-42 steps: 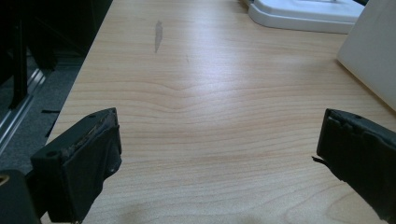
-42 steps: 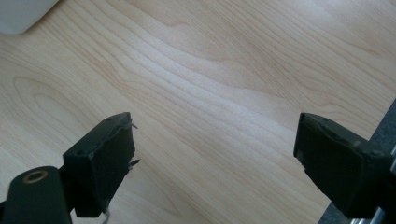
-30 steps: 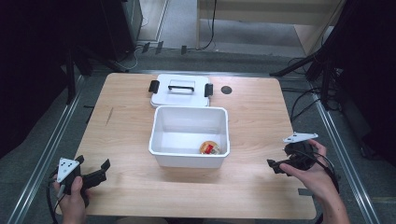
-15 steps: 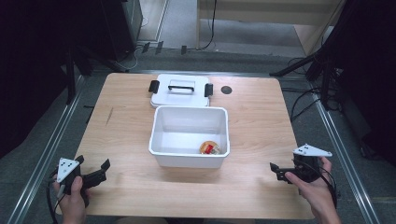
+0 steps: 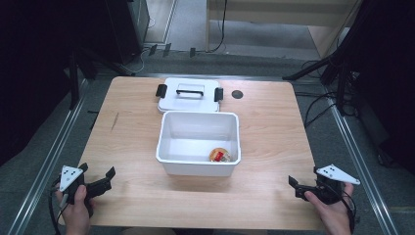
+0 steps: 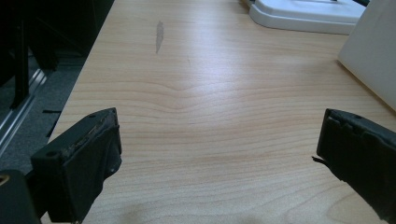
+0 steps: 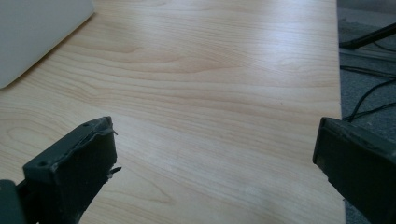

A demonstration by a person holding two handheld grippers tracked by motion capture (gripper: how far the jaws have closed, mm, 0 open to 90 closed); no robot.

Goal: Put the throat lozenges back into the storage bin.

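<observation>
Pale wood-grain worktop (image 5: 274,132), rectangular with rounded corners, smooth and slightly glossy; a short grey scuff (image 6: 159,35) near its left edge, a small dark round hole (image 5: 237,94) at the far side.

White plastic tub (image 5: 169,129) at centre — rectangular, rolled rim, open top. Inside, in the near right corner, a small round item (image 5: 220,155) with a red and yellow top; too small to identify. Matching white lid (image 5: 188,102) flat on the worktop just behind the tub, grey handle on top, black clips at both ends.

Left gripper (image 5: 96,178) at near left corner, held in left hand (image 5: 77,211); fingers (image 6: 79,163) wide apart, nothing between them but bare wood. Grey three-cornered plate on top.

Right gripper (image 5: 303,185) at near right corner, in right hand (image 5: 333,209); fingers (image 7: 74,168) likewise spread wide, gripping nothing, outer one over the worktop's right edge.

Both grippers well apart from the tub — broad bare wood on either side and along the near edge. Grey floor (image 5: 29,161), metal rails and loose cables (image 5: 313,105) around the worktop.
</observation>
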